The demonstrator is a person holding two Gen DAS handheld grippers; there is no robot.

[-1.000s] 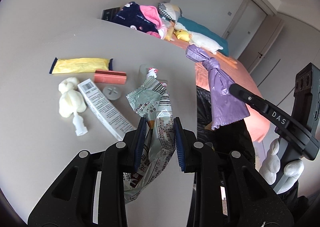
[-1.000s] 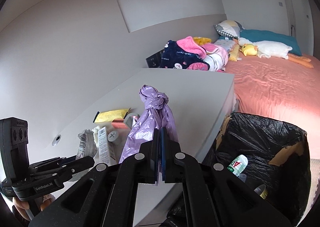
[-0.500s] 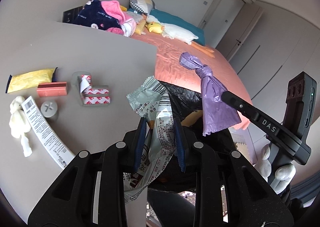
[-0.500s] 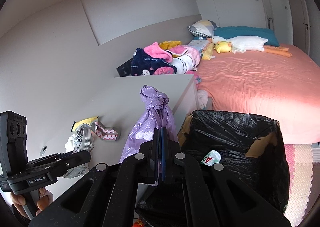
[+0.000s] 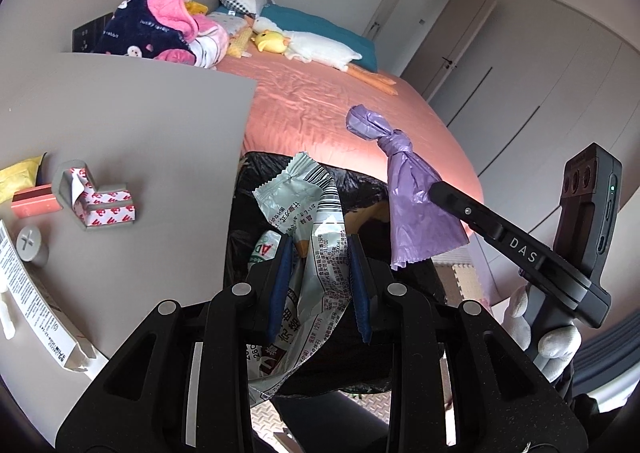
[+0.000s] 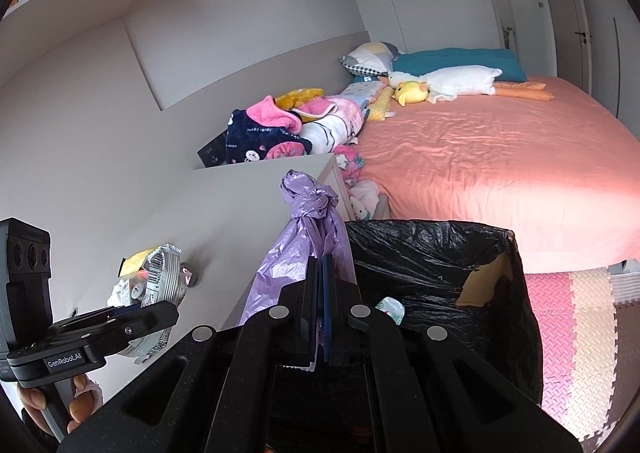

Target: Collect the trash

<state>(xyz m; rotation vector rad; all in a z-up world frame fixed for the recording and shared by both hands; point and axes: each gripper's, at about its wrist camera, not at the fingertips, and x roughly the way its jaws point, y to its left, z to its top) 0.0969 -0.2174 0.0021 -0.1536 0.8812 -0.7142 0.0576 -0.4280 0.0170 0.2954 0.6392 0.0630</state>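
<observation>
The left gripper (image 5: 320, 273) is clamped on a crinkly silver snack wrapper (image 5: 312, 221). The wrapper sticks up between the two blue pads (image 5: 280, 281) and hangs down below them too. It is up in the air, right over the trash bin (image 5: 248, 221) with the black bag in it.

The right gripper (image 6: 320, 293) has its jaws pressed together on a purple plastic bag (image 6: 304, 237). The bag has a knot at the top and stands up above the fingers. It is also in the air, beside the near left edge of the bin (image 6: 440, 249).

The bin sits on the floor between the gray table (image 5: 140, 125) and the bed (image 6: 500, 165) with the pink cover. Inside the bin lies a small white and green pack (image 6: 390, 307).

More trash lies on the table: a yellow packet (image 5: 20, 177), a small pink box (image 5: 36, 205), a gray holder with red and white tape (image 5: 96, 201), a round gray cap (image 5: 30, 245) and a long white box (image 5: 36, 313) with a bar code.

A white and yellow toy duck (image 6: 436, 85) lies on the bed by the pillows (image 6: 460, 61). A pile of clothes (image 6: 280, 129) sits behind the far end of the table.
</observation>
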